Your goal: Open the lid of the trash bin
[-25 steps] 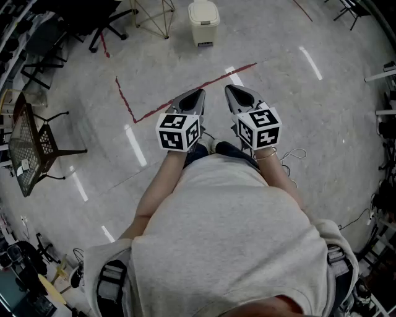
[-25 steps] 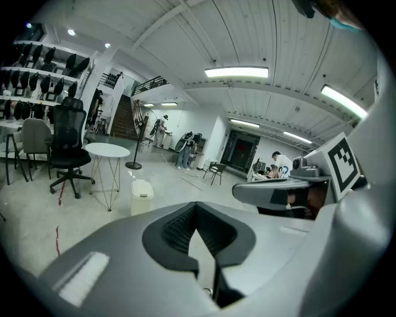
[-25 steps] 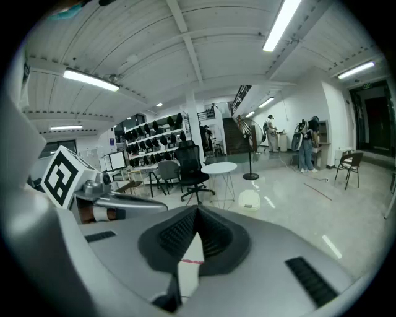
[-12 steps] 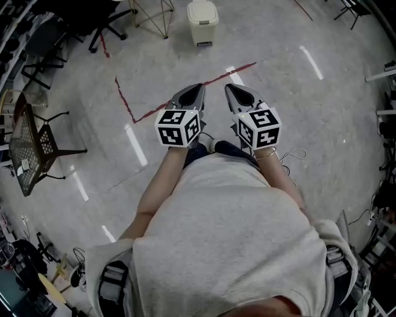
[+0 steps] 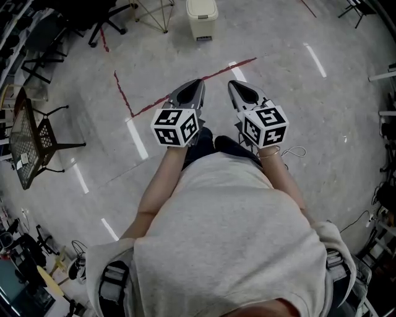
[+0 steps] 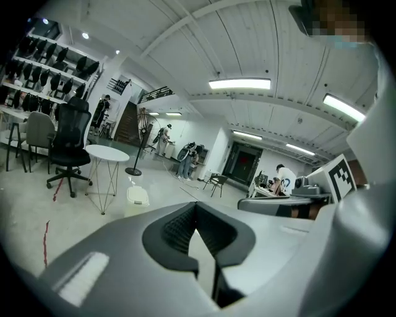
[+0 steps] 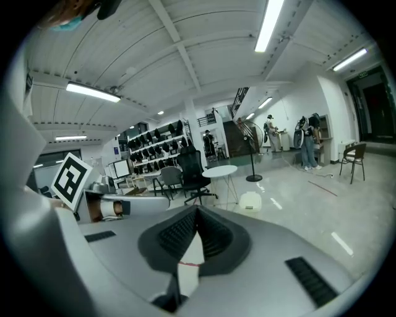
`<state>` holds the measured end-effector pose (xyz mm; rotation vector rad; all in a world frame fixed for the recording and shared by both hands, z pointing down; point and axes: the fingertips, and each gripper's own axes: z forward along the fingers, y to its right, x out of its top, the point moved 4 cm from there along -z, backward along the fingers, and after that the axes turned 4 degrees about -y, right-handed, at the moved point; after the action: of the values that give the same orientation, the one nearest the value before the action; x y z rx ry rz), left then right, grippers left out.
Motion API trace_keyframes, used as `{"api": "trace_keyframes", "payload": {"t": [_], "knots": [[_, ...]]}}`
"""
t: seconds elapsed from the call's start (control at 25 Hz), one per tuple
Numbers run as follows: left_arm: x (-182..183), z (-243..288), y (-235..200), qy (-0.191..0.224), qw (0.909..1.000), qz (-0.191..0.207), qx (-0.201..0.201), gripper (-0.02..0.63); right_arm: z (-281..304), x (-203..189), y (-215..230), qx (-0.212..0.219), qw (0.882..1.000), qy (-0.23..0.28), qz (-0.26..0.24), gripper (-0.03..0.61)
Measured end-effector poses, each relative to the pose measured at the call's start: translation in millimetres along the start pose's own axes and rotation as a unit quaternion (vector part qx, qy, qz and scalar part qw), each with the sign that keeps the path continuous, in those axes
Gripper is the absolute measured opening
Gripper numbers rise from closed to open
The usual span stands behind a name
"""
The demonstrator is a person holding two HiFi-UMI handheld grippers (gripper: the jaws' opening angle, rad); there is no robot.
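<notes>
Left tool, right tool — closed, empty

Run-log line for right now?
phase: before contact | trash bin: lid down, far ahead | left gripper: shut, empty | right gripper: shut, empty

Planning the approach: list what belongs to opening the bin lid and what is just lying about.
For the job: bin, left gripper, right gripper (both shut, empty).
Lying about: round table, office chair, red floor tape.
</notes>
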<state>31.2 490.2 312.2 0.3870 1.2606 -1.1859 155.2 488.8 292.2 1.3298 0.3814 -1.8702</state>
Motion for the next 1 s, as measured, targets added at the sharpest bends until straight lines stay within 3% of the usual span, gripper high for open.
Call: {"api": "trace_keyframes", "payload": {"t": [0.32, 0.64, 1.0], "knots": [[4, -1, -12, 0.030, 0.9990, 0.007, 0.031, 0.009, 10, -13, 10, 0.013, 1.000, -0.018, 0.020, 0.007], [16, 51, -50, -0.005, 0.9999, -0.004, 0.012, 0.009, 60, 5, 42, 0.005, 0.999, -0.019, 0.033, 0.008], [75, 129, -135, -0.041, 0.9990, -0.013, -0.012, 0.009, 171, 66, 83, -0.017, 0.999, -0.013, 0.032, 0.008]]}}
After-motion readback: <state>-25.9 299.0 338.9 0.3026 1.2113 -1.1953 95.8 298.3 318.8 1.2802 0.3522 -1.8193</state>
